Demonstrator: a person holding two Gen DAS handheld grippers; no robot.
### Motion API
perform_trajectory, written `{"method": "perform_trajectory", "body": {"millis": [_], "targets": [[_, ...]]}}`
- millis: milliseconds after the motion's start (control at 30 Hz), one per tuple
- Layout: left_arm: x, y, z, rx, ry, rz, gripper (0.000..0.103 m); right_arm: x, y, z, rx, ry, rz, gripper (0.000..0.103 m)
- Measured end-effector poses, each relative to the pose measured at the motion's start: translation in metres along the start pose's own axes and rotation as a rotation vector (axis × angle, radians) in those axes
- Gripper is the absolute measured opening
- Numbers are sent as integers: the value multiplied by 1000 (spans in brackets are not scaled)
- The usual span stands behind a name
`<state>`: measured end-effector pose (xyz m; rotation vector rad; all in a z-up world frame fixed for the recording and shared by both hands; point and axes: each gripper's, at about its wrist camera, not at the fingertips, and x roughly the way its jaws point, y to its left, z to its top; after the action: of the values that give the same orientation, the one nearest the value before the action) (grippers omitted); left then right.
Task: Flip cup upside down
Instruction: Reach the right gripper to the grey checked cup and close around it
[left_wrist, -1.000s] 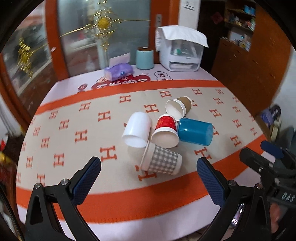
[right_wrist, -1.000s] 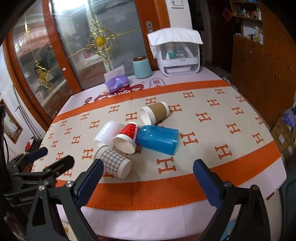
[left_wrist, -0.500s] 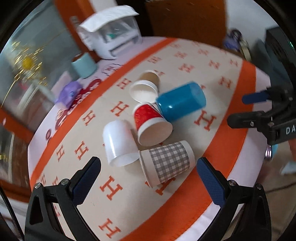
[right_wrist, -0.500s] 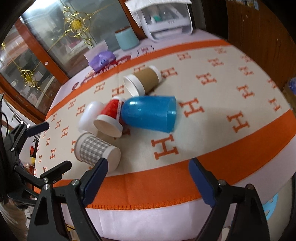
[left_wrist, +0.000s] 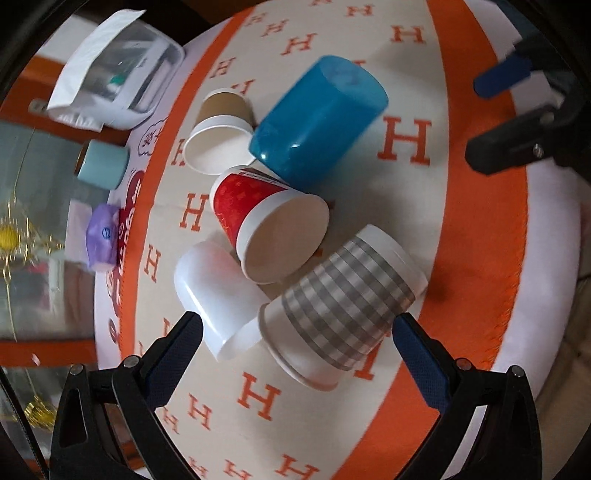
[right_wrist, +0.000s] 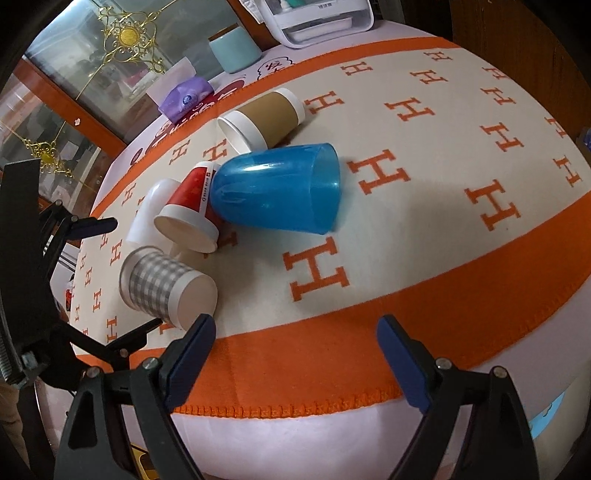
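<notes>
Tablecloth (left_wrist: 476, 236) — left gripper (left_wrist: 295, 339) seemingly tilted.

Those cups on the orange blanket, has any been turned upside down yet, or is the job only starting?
Only starting. All five lie on their sides: checked cup, white cup, red cup, brown cup, blue cup. Both the left gripper and the right gripper are open and empty. Every flip remains.

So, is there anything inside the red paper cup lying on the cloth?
The red paper cup lies on its side, mouth toward the left wrist camera. Its visible inside looks bare; the deepest part is not seen.
</notes>
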<state>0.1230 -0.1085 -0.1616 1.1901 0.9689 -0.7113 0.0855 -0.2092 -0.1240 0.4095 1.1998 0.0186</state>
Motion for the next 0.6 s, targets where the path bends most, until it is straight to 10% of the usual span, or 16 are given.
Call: {"method": "perform_trajectory", "body": {"millis": [600], "targets": [[30, -27, 21, 157, 107, 45, 82, 0, -19, 0, 31, -10, 12, 88]]}}
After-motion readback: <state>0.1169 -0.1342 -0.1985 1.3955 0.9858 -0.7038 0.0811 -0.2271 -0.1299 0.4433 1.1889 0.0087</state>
